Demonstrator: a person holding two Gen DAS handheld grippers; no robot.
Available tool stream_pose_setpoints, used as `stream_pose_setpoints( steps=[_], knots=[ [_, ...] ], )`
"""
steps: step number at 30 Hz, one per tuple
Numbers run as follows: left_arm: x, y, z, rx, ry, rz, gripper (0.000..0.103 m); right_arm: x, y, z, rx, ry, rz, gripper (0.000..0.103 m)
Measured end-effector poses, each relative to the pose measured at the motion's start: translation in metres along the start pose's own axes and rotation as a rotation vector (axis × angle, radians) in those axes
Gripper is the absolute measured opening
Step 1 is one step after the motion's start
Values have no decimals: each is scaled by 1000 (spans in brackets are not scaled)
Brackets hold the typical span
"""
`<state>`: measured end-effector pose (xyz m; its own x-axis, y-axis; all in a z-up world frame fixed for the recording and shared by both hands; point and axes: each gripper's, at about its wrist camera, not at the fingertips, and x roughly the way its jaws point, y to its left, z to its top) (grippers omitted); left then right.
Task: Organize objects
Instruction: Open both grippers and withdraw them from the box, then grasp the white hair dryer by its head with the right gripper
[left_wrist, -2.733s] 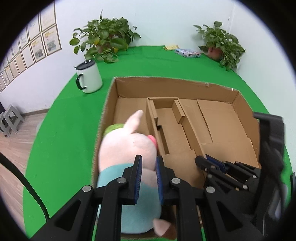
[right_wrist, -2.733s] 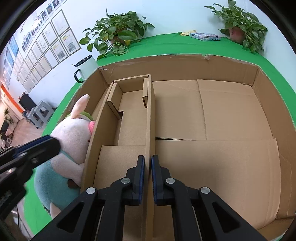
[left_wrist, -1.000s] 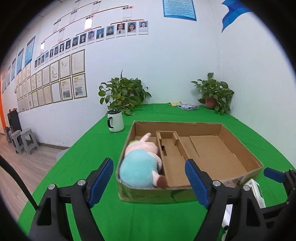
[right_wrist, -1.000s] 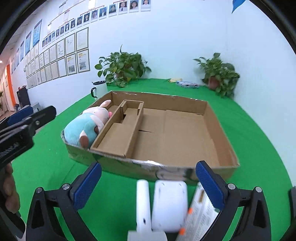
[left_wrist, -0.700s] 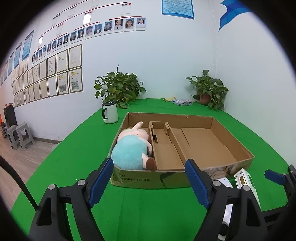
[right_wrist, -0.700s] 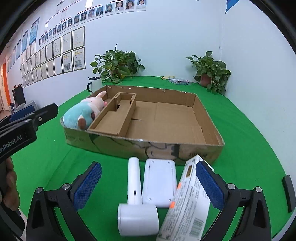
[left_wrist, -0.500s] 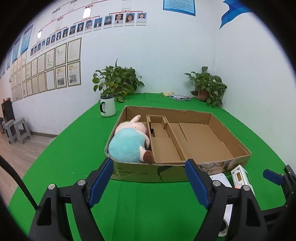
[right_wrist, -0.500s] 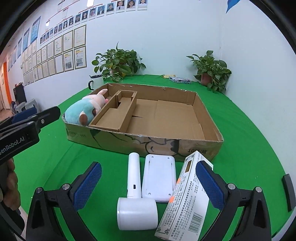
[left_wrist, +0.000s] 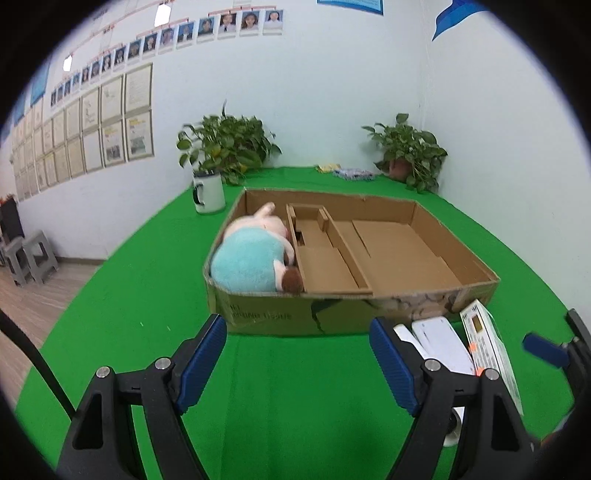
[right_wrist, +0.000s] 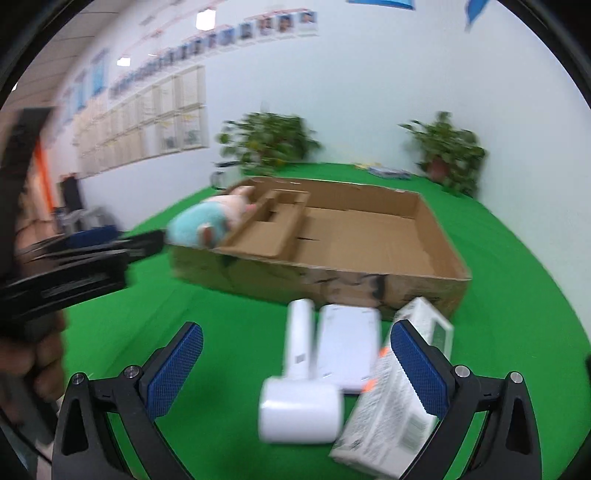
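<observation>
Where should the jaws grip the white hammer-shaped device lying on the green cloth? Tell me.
Grip the white device by its slim handle, coming from above with the right gripper: the handle lies flat, narrow enough for the open jaws; the head looks too bulky.

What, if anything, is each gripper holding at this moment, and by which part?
Nothing is held. The left gripper and the right gripper are both wide open, with only green table or loose items between their fingers.

right view motion-blurred, plants (right_wrist: 271, 142) smeared
</observation>
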<state>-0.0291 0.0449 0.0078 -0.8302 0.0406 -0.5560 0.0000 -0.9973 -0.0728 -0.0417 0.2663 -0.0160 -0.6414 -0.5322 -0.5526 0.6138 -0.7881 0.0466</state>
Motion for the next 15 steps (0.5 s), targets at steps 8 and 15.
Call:
stream_pose_setpoints(
  steps=[8,15],
  knots=[
    [36,8,-23,-113,210,-256,78,22,-6,-34,31,118,-29,102],
    [53,-4,-27,-142,274,-357,78,51,-17,-34,57,222,-96,59]
  ],
)
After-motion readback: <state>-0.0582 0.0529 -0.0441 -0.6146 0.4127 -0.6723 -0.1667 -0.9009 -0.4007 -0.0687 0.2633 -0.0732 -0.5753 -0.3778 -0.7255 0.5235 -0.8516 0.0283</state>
